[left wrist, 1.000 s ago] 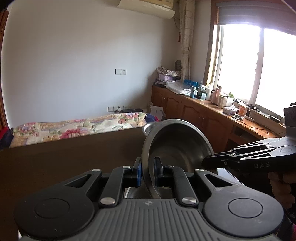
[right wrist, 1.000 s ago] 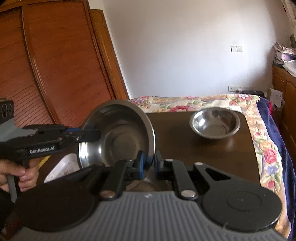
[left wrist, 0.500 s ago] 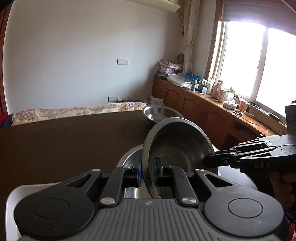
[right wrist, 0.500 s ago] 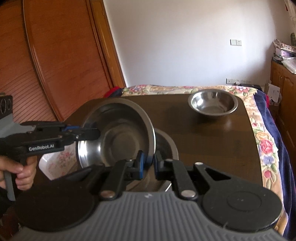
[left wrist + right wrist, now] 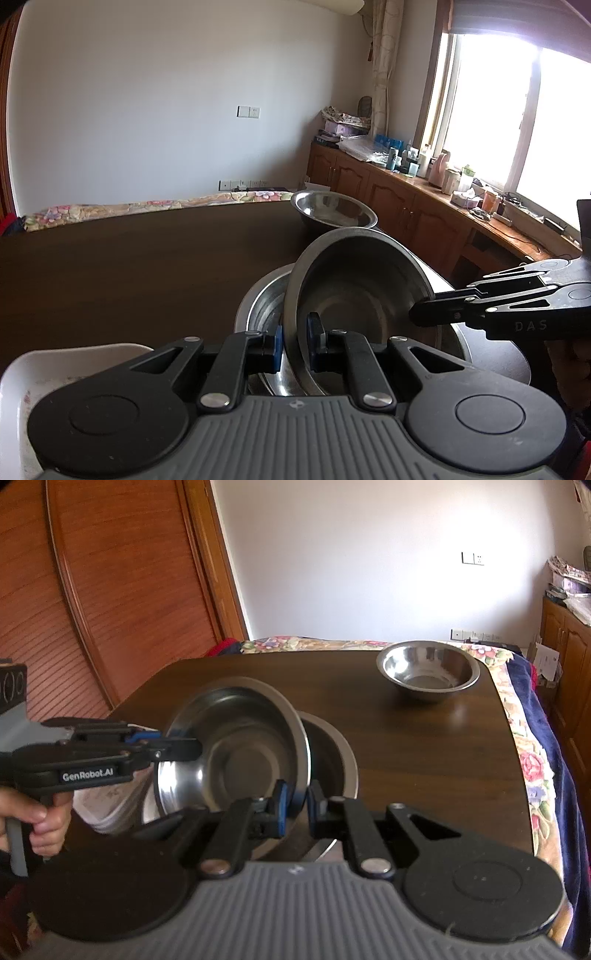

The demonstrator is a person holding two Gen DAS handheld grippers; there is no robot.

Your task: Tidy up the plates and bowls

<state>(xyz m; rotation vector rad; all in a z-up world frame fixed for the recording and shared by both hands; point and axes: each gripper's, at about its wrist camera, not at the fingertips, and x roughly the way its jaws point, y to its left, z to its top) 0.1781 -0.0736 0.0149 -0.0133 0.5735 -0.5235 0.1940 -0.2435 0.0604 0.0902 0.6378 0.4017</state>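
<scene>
A steel bowl (image 5: pixel 354 295) (image 5: pixel 236 753) hangs tilted on edge just above a second steel bowl (image 5: pixel 262 302) (image 5: pixel 332 753) that rests on the dark wooden table (image 5: pixel 424 760). My left gripper (image 5: pixel 295 339) is shut on the near rim of the tilted bowl. My right gripper (image 5: pixel 295 805) is shut on the opposite rim; in the left wrist view it (image 5: pixel 424 317) comes in from the right. The left gripper (image 5: pixel 181 744) enters the right wrist view from the left. A third steel bowl (image 5: pixel 332 212) (image 5: pixel 428 672) stands alone near the table's far right corner.
A white plate with a floral print (image 5: pixel 55 369) (image 5: pixel 99 805) lies left of the stacked bowls. A bed with a flowered cover (image 5: pixel 535 760) borders the table's right and far edges. A wooden wardrobe (image 5: pixel 110 590) stands at the left; cluttered cabinets (image 5: pixel 424 221) run under the window.
Both grippers have sunk with the tilted bowl toward the table. The lower bowl and the white plate have come into view beneath it. Both grips are unchanged.
</scene>
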